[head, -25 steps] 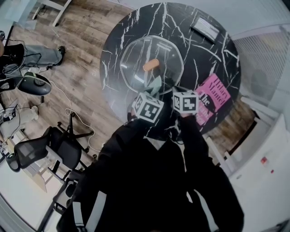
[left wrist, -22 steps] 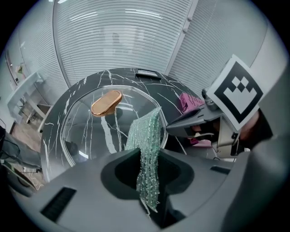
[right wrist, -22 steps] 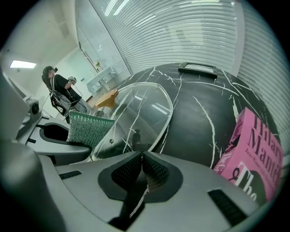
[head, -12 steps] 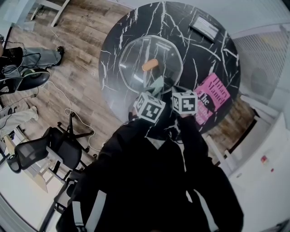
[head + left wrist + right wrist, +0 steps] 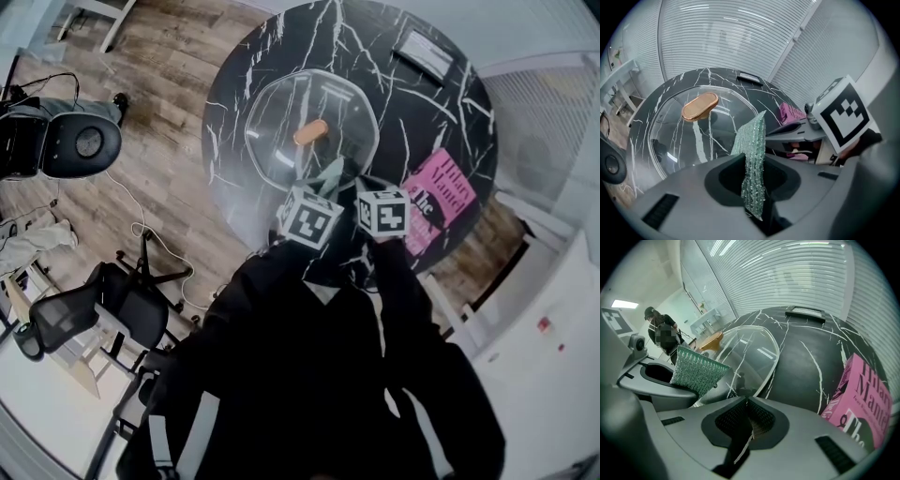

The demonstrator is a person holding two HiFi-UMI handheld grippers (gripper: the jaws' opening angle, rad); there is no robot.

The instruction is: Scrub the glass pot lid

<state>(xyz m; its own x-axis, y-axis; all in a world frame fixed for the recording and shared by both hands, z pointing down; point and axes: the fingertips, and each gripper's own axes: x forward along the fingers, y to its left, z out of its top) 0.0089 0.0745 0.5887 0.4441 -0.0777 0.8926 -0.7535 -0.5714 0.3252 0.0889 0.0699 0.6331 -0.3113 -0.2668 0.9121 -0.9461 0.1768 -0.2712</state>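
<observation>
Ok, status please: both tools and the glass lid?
Left tool shut on green scrub cloth. Right tool shut, empty. Glass lid flat on table, ahead of both tools. Pink book beside it, not blocking.

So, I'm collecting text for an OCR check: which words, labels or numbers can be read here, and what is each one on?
"Hilary Mantel": on the cover of the pink book.
"The": lower on the same cover; the rest of the title is not readable.
Pale label on the flat dark slab: too small to read.
</observation>
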